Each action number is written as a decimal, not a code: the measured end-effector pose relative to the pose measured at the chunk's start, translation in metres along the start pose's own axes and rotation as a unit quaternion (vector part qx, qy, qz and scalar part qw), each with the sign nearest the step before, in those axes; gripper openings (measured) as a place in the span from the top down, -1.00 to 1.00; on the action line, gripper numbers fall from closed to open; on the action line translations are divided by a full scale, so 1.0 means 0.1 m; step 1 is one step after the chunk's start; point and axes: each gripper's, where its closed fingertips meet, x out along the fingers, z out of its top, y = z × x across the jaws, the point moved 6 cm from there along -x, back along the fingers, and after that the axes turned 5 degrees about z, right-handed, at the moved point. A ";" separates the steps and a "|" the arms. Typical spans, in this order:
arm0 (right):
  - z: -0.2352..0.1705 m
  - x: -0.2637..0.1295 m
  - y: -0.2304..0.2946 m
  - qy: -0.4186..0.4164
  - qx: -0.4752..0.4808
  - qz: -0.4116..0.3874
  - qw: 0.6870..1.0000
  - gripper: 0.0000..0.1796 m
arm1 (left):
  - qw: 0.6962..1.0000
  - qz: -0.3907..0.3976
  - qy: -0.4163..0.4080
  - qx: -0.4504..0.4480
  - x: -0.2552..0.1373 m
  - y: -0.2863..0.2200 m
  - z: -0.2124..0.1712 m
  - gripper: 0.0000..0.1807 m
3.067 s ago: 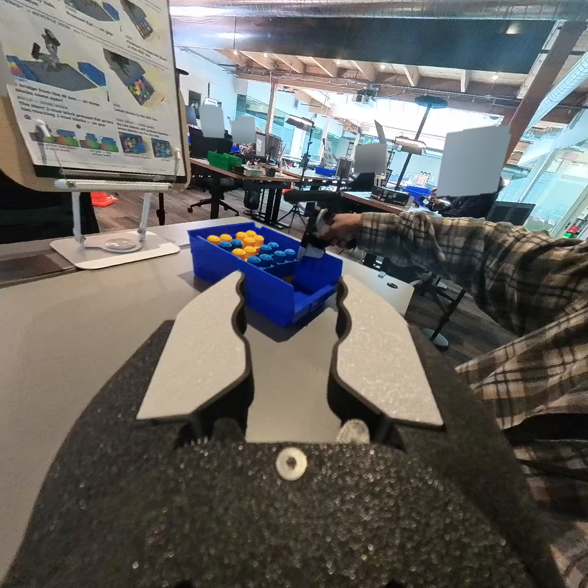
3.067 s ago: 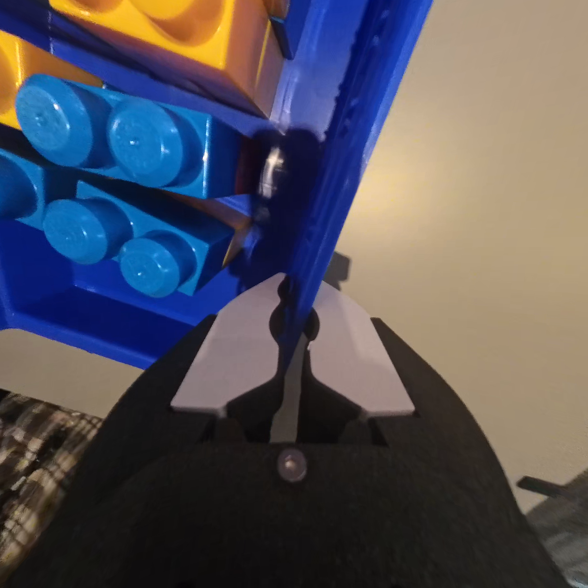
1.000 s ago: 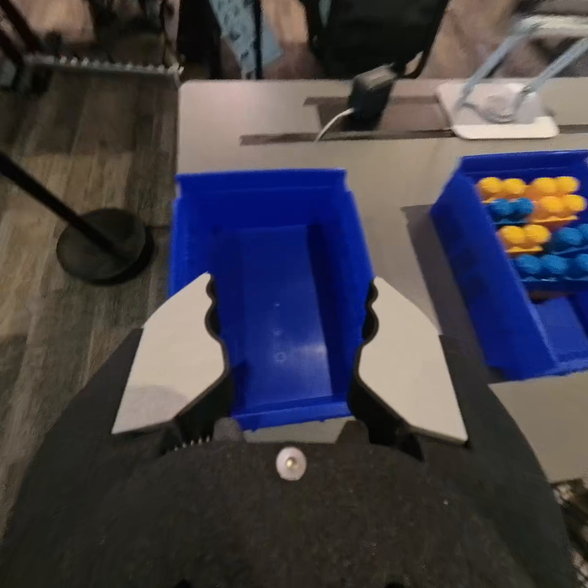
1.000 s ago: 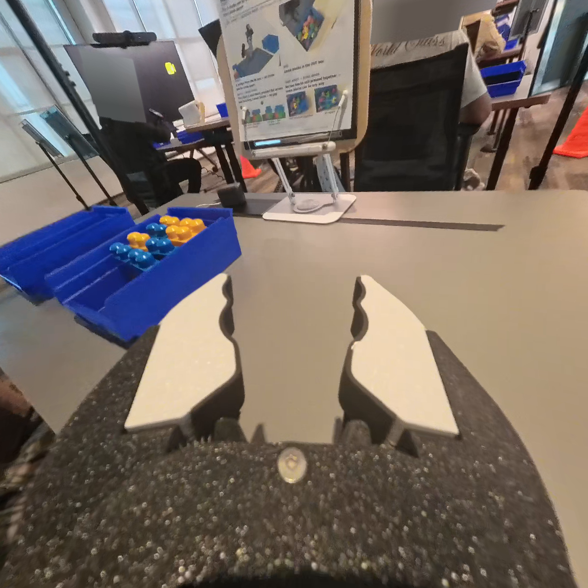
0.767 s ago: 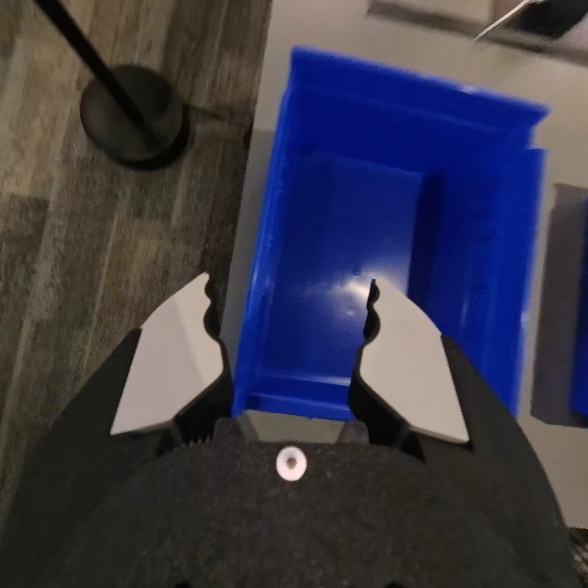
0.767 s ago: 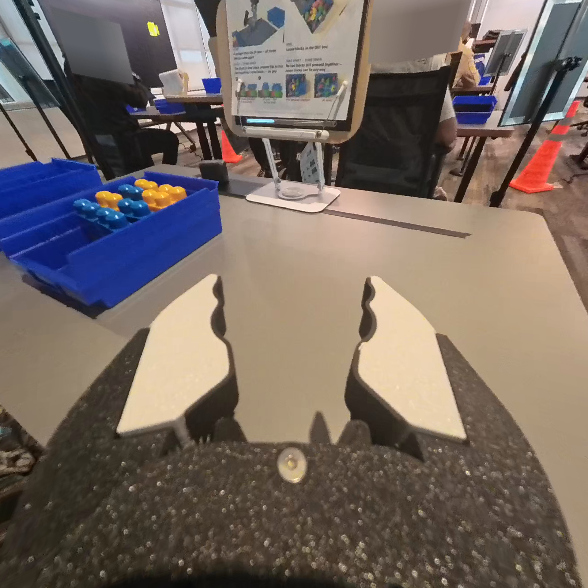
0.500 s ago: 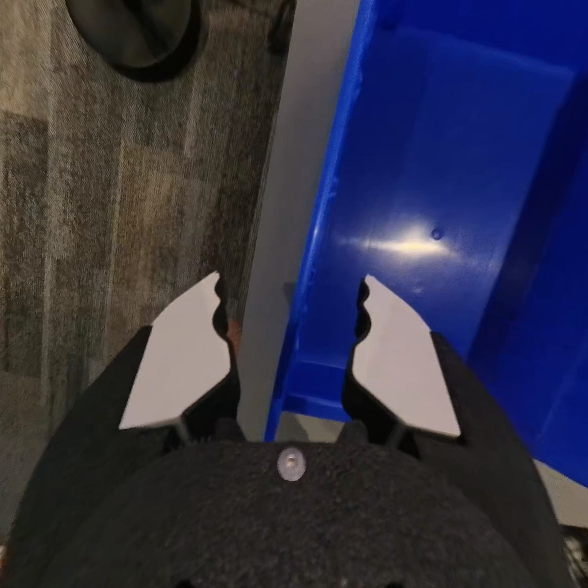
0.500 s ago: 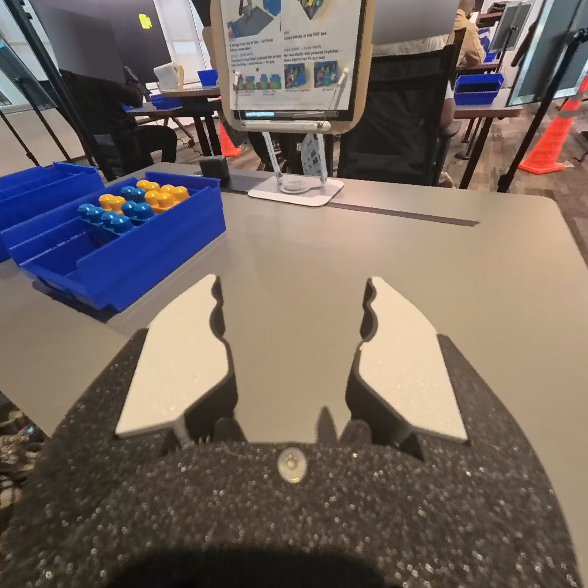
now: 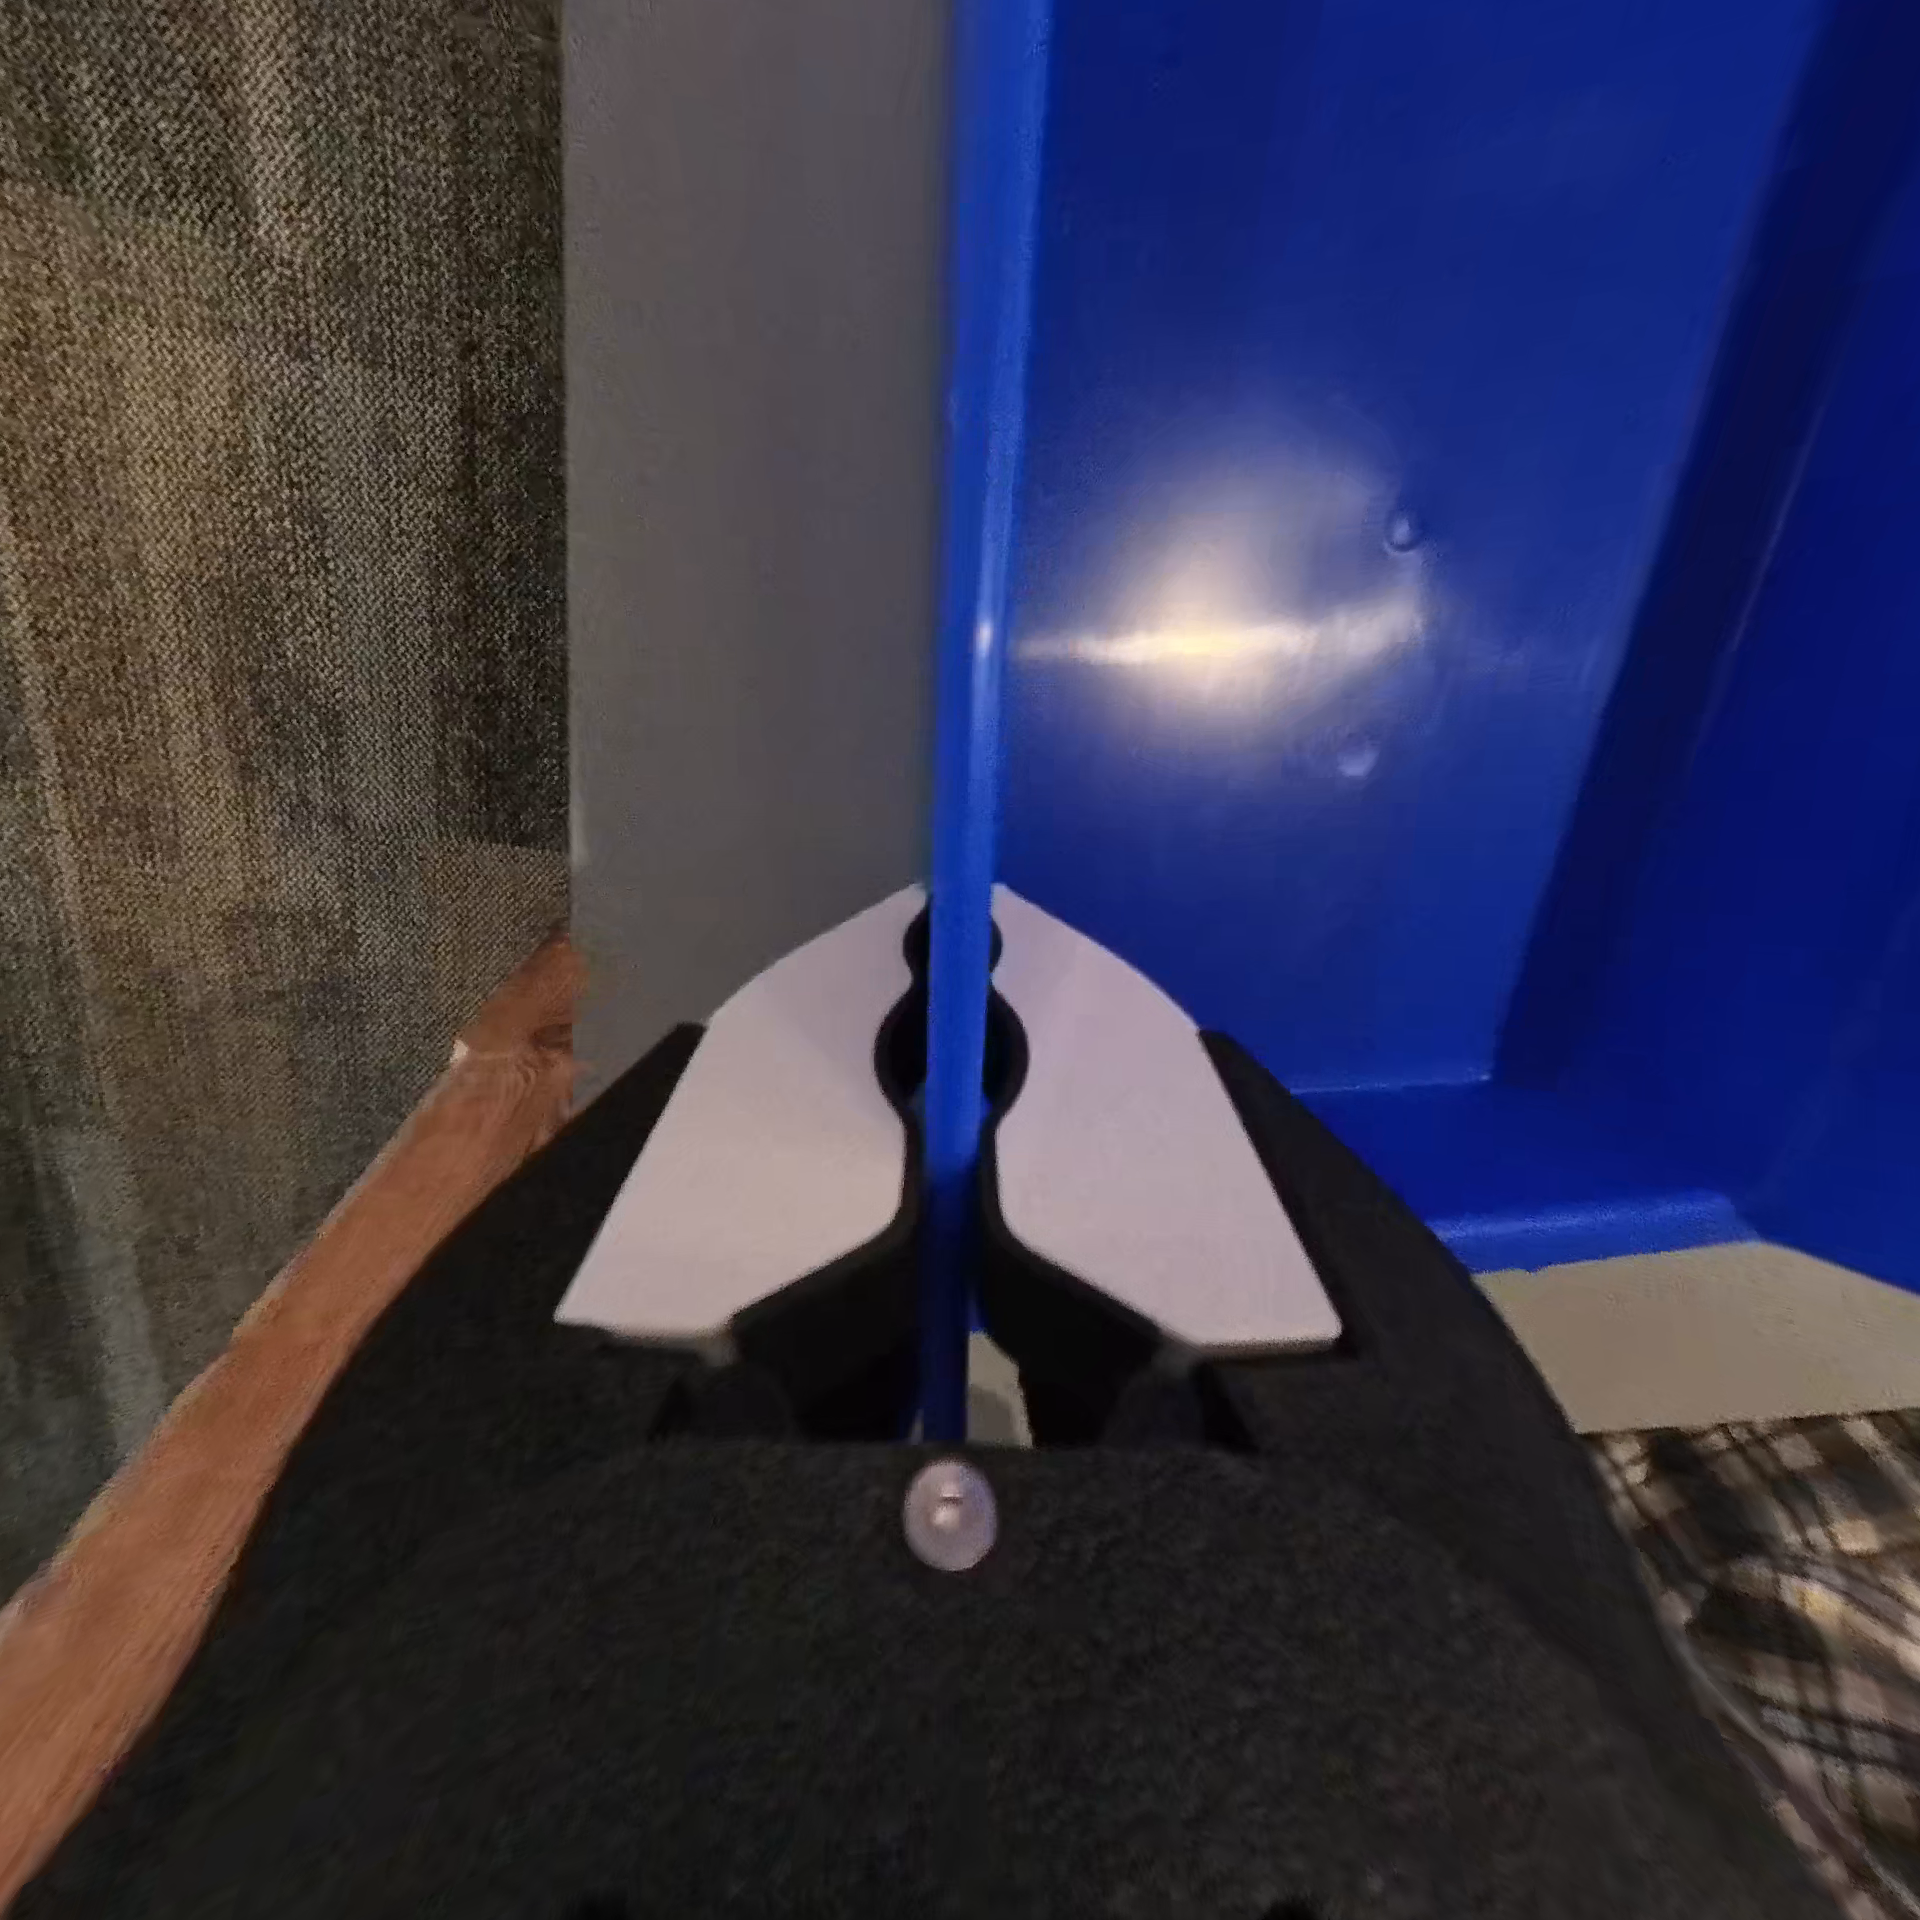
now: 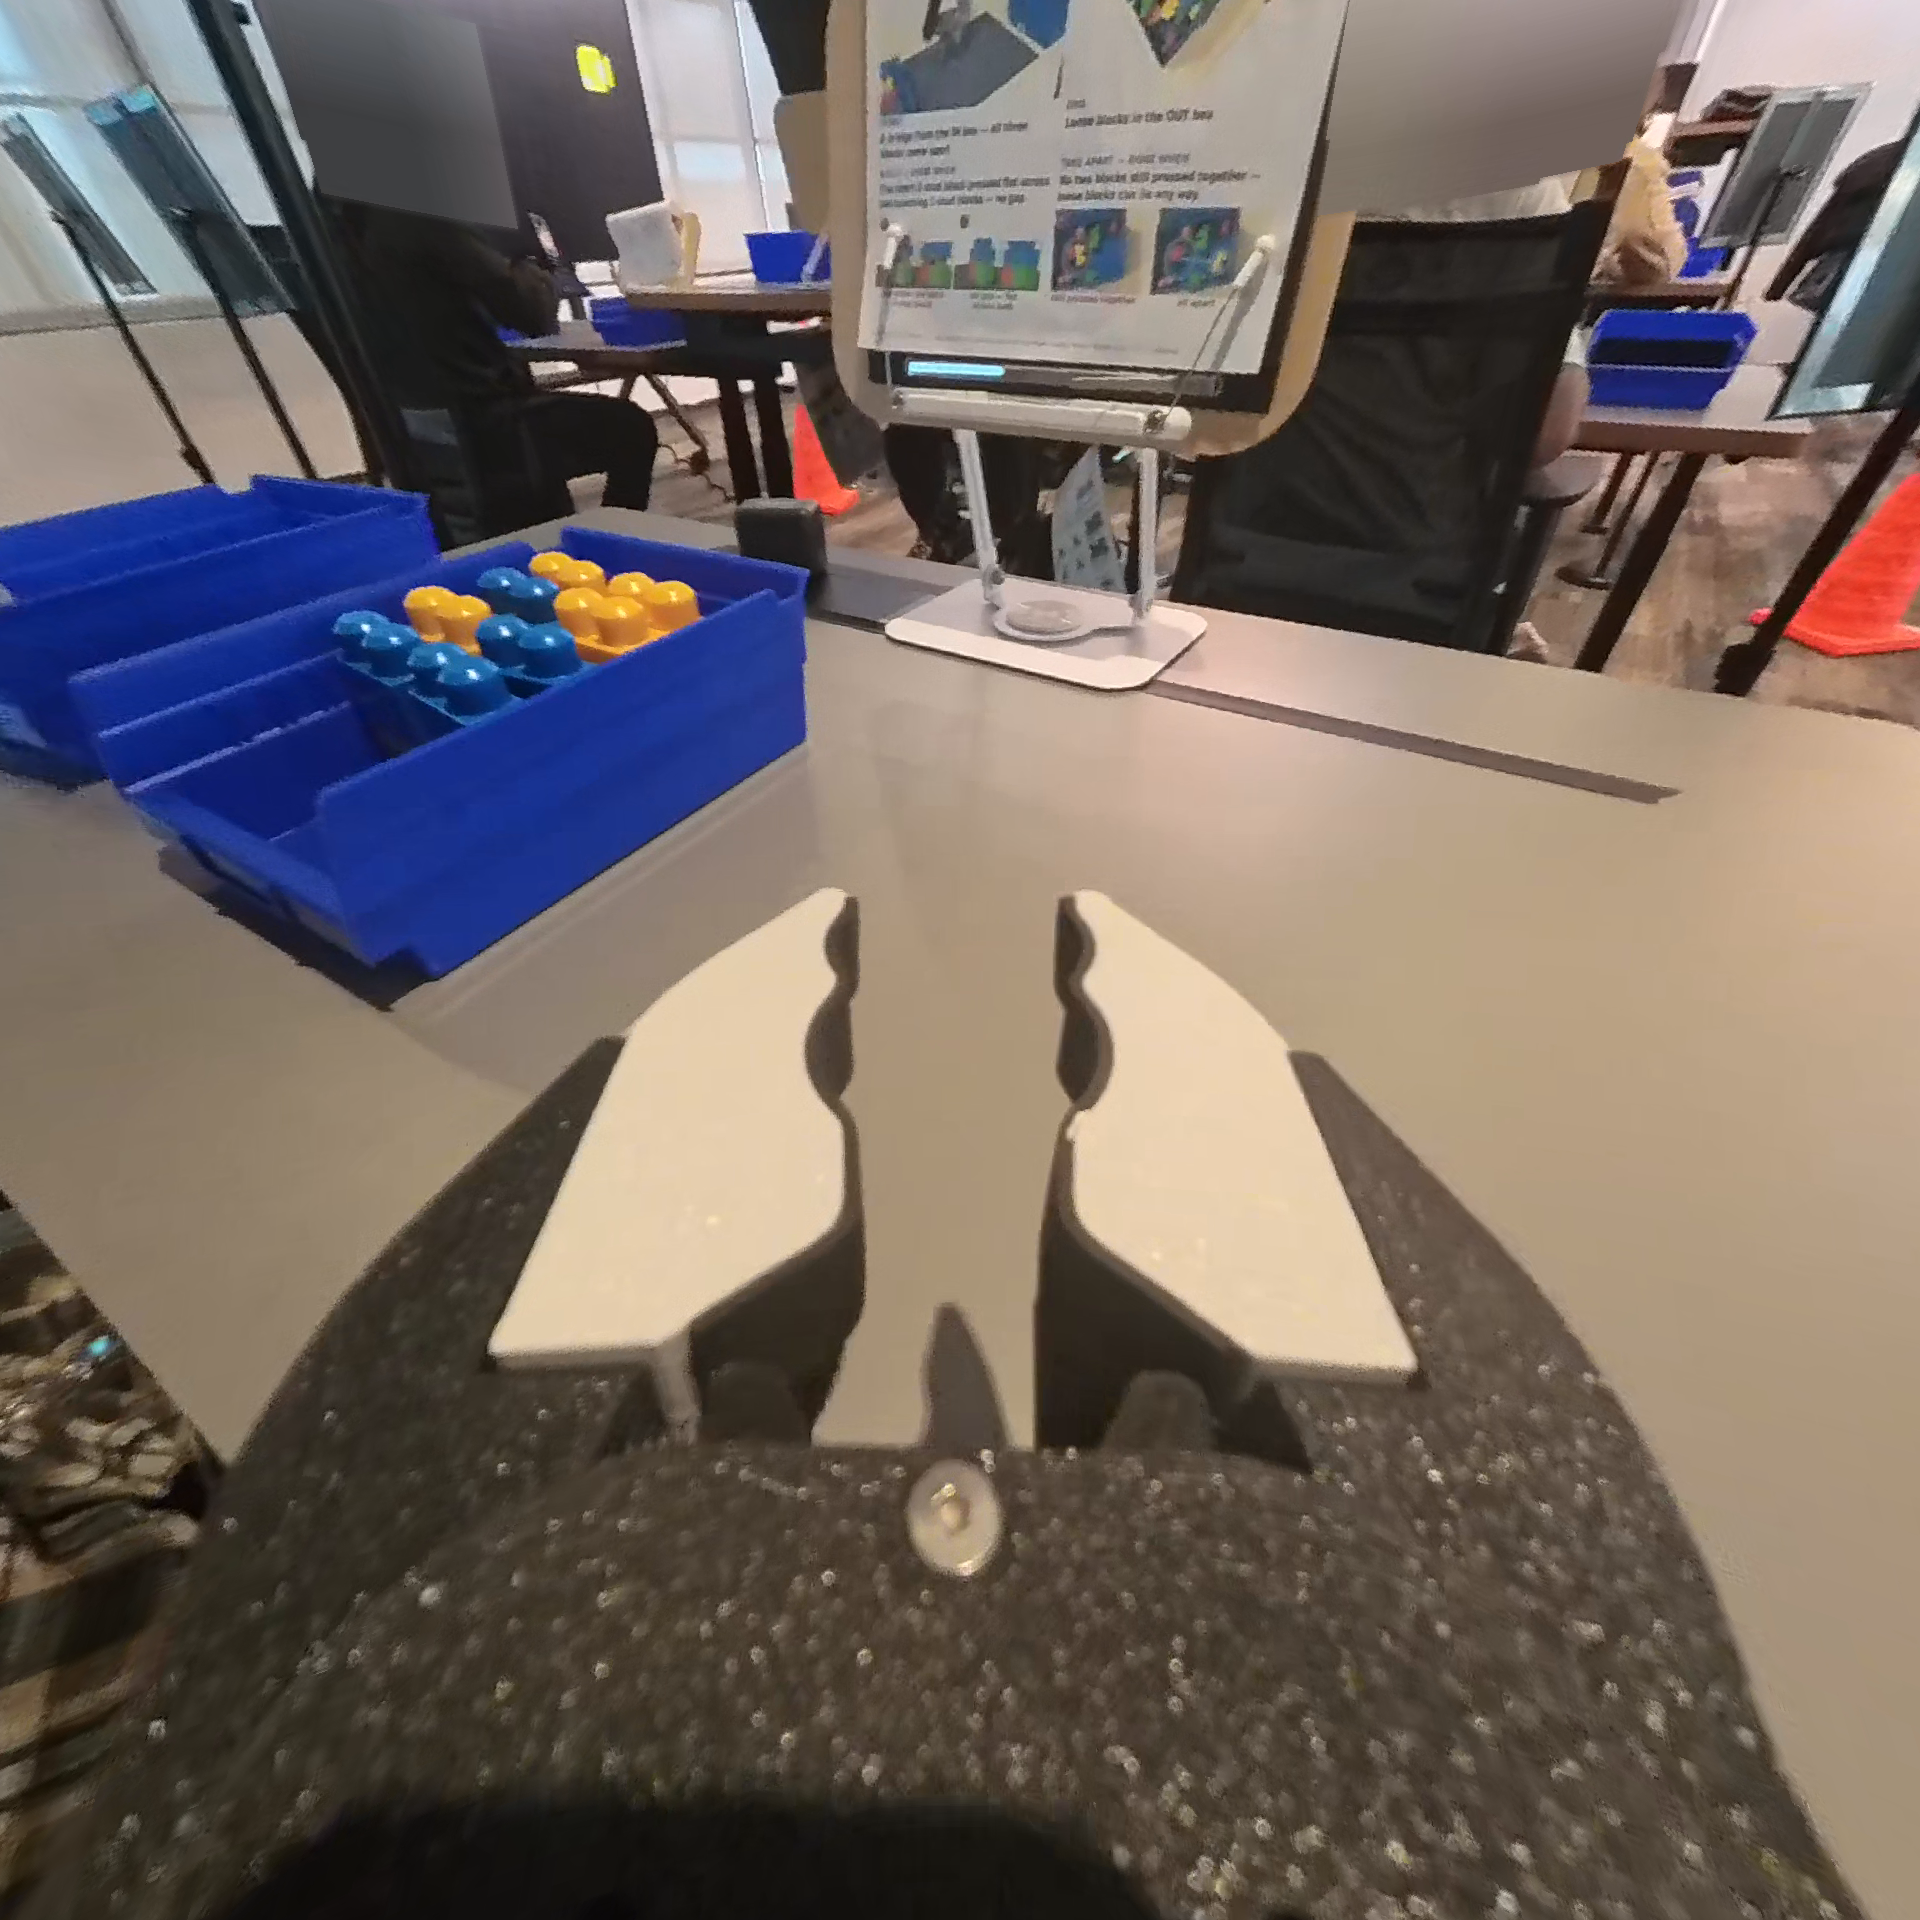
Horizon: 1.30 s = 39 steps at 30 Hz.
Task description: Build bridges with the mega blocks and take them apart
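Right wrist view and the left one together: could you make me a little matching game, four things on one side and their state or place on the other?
Things:
1. left tool
2. right tool
3. empty blue bin
4. blue and yellow mega blocks

States or places:
A. open, holding nothing, above the grey table
B. sitting studs up in the other blue bin
C. shut on a thin blue wall
D. held by its side wall, near the table's edge

Pairs: 1-C, 2-A, 3-D, 4-B

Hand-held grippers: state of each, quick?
Left hand-held gripper: closed on the empty bin's side wall.
Right hand-held gripper: open, holding nothing, above the table.
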 end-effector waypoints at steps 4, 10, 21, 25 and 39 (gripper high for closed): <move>0.00 0.02 0.05 0.009 0.003 0.013 1.000 0.62 | 0.999 0.019 -0.026 0.004 -0.11 -0.05 -0.04 0.95; 0.11 0.08 0.14 0.010 0.028 0.037 0.999 0.59 | 0.997 -0.020 -0.074 -0.013 -0.61 -0.23 0.04 0.95; 0.81 0.71 0.30 0.047 0.134 0.088 0.986 0.13 | 0.983 -0.039 -0.158 0.087 -1.69 -1.73 0.65 0.95; 1.20 1.29 0.40 0.061 0.159 0.127 0.977 0.14 | 0.974 -0.055 -0.172 0.137 -1.72 -2.60 0.86 0.95; 2.27 2.48 0.53 0.189 0.264 0.128 0.937 0.39 | 0.950 -0.067 -0.183 0.243 -1.56 -4.44 0.94 0.95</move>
